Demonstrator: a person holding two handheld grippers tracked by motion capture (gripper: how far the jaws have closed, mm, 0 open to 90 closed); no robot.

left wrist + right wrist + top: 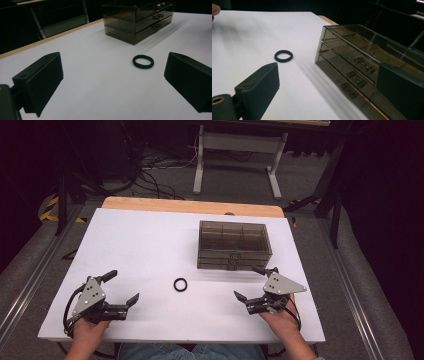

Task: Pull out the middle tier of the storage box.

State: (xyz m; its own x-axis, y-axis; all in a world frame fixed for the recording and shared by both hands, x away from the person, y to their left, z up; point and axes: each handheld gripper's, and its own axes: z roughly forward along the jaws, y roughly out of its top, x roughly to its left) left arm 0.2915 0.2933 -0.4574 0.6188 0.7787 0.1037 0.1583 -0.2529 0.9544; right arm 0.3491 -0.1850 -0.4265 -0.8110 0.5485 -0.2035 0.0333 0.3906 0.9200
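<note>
A black ring lies flat on the white board, in front of a smoky clear three-drawer box. The ring sits ahead of my left gripper, slightly right of centre between its wide-apart jaws. My left gripper rests open at the board's front left, held by a hand. My right gripper stands open at the front right, just before the box's right corner. In the right gripper view the ring is to the left and the drawer box, drawers shut, is close on the right.
The board's wooden far edge shows behind the box. Beyond it are a white table frame and cables on the floor. Metal rails run along both sides.
</note>
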